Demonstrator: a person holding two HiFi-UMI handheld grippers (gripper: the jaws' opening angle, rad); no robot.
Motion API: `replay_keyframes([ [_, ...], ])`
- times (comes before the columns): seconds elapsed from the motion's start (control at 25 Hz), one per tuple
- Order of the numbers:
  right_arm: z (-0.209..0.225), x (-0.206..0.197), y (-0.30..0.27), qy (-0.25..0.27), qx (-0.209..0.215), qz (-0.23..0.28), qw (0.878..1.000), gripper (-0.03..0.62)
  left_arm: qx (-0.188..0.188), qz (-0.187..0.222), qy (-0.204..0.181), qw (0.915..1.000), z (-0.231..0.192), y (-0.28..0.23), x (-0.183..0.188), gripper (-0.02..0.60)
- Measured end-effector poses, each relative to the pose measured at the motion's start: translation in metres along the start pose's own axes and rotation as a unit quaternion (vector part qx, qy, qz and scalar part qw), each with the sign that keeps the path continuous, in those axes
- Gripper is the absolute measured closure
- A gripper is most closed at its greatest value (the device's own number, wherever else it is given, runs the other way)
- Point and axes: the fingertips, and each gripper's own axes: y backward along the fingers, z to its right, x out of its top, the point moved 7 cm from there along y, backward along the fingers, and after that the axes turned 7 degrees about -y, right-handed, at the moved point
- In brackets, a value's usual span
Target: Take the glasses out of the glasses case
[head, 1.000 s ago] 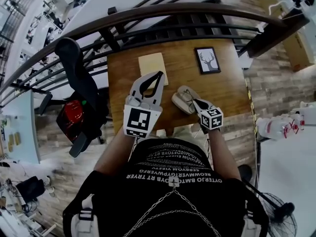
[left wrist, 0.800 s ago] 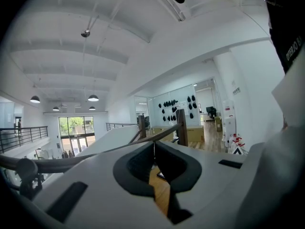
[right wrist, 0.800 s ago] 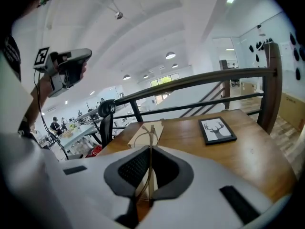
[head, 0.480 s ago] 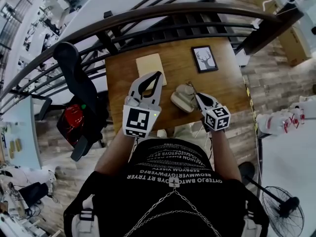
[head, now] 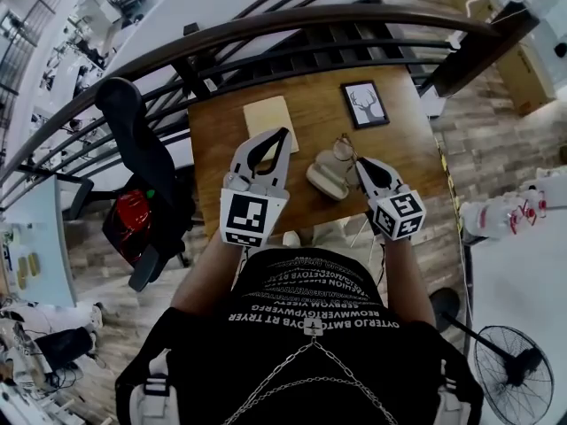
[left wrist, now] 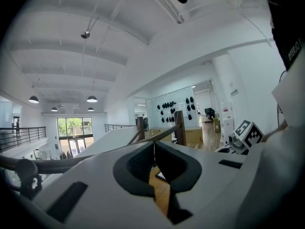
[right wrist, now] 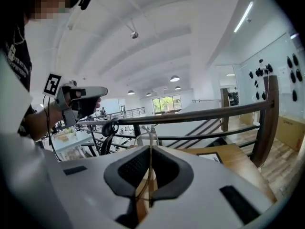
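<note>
A beige glasses case lies open on the wooden table. Just above it hang thin wire-framed glasses, lifted clear of the case. My right gripper is shut on them. In the right gripper view a thin temple runs between the closed jaws, and the glasses' rim shows above the tips. My left gripper hovers left of the case, shut with nothing in it; its tips meet in the left gripper view.
A framed deer picture lies at the table's far right, and a beige pad lies behind the left gripper. A dark wooden railing curves past the far edge. A black chair stands to the left.
The right gripper has risen with the glasses, lifting them up out of the open case. The left gripper has stayed in place.
</note>
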Motion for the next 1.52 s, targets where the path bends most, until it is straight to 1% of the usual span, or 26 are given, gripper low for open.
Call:
replay_keyframes([
  [0.32,-0.017,0.031,0.017,0.017,-0.003,0.035,0.999,0.566,-0.004,0.002,-0.002,1.0,0.004,0.005,0.0,0.552],
  [0.44,-0.026,0.048,0.026,0.034,-0.004,0.051,0.998,0.566,-0.006,0.004,-0.003,1.0,0.005,0.006,0.003,0.552],
  [0.72,-0.041,0.087,0.048,0.053,0.009,0.098,0.994,0.566,-0.013,0.005,-0.002,0.9999,0.013,0.002,0.004,0.552],
  [1.0,-0.05,0.112,0.064,0.068,0.015,0.131,0.989,0.566,-0.012,0.009,0.0,0.9999,0.014,0.001,0.006,0.552],
  [1.24,-0.055,0.125,0.071,0.07,0.022,0.144,0.987,0.566,-0.013,0.008,0.002,0.9999,0.014,-0.002,0.006,0.552],
  [1.52,-0.054,0.125,0.069,0.071,0.029,0.135,0.988,0.566,-0.016,0.002,0.006,0.9998,0.016,-0.008,0.0,0.552],
])
